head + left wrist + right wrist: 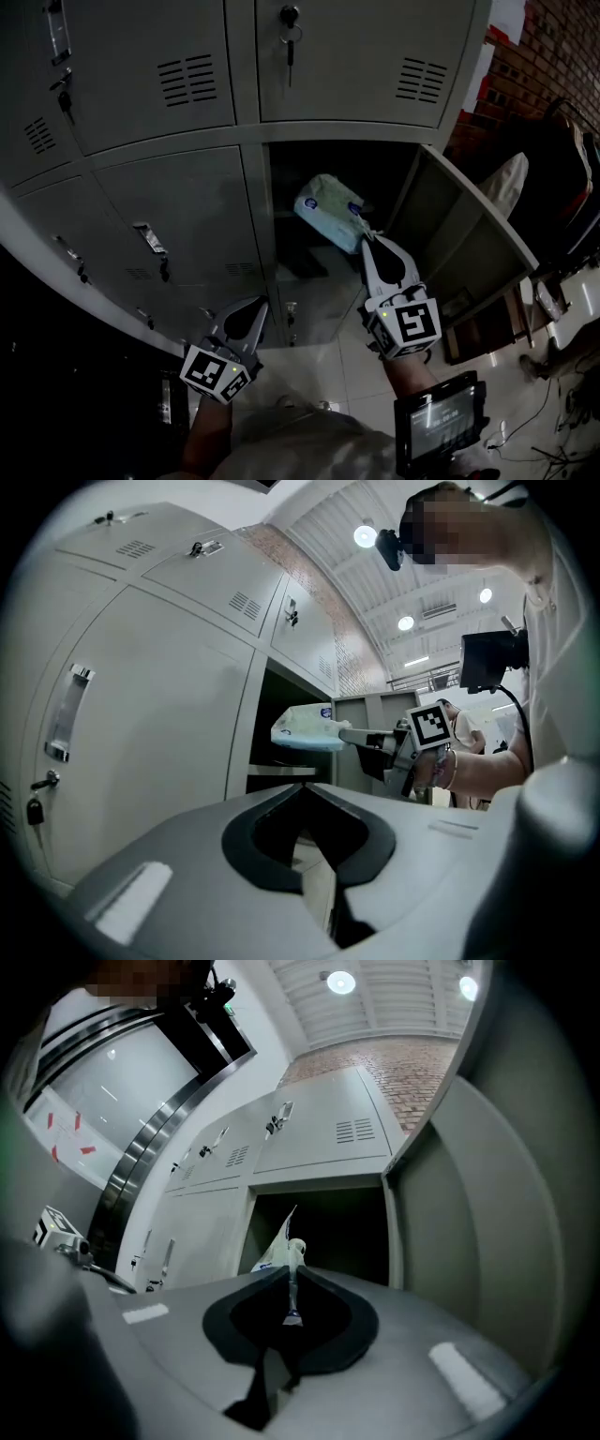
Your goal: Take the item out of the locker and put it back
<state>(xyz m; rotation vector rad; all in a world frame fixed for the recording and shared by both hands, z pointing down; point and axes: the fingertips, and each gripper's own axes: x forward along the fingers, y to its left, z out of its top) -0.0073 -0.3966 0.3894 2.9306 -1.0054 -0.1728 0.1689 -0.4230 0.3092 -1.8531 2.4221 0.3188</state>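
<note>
- The right gripper (367, 236) is clenched on the thin end seam of the pack (328, 211). The right gripper view shows only a sliver of wrapper between the jaws.
- The pack hangs in the air at the mouth of the open locker (253, 187), at 11 o'clock from the jaw tips in the head view. It touches no shelf that I can see. Whether it is fully past the frame I cannot tell.
- The left gripper (261, 304) sits low at 7 o'clock in the head view. Its jaws are closed on nothing and it is well apart from the pack.
- The step in hand looks like carrying the pack through the opening, whether out or back in.
- The pinch is on soft film, not on the body of the pack, so it may slip or the pack may swing. It is best to keep the jaws tight and move smoothly, without jerks or wrist rolls.
- Travel should run straight along the gripper's own line, so the pack's bulk trails or leads without twisting the seam.
- The door (459, 225) stands open at 3 o'clock of the opening and the frame post is at 9 o'clock. The pack should pass midway between them.
- For the return, the pack should rest on the shelf before the jaws let go.
- The left gripper should stay low and clear.
</note>
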